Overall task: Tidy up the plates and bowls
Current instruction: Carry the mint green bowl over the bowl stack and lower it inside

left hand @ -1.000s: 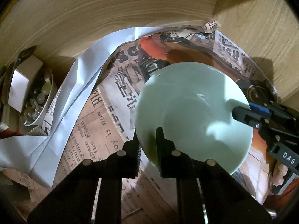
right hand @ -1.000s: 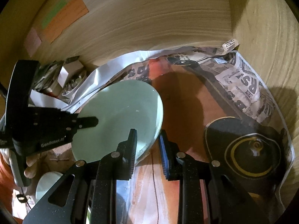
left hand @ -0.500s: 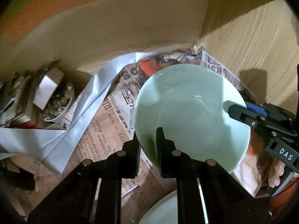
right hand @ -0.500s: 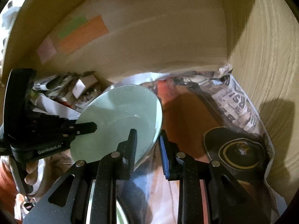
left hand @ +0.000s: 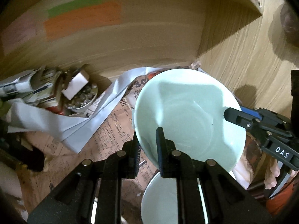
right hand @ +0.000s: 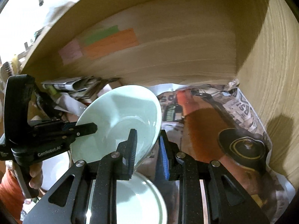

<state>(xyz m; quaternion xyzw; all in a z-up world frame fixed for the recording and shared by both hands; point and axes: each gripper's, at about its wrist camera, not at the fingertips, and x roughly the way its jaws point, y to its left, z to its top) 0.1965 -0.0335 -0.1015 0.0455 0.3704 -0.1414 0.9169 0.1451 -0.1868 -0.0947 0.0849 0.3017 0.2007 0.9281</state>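
Pale green and tilted, the bowl [left hand: 188,115] hangs above the newspaper-lined cabinet floor [left hand: 112,136], gripped on two sides of its rim. The left gripper [left hand: 147,145] is clenched on the near edge, and the right gripper [right hand: 146,149] is clenched on the opposite edge. Under the bowl a white plate [right hand: 140,201] lies on the newspaper.
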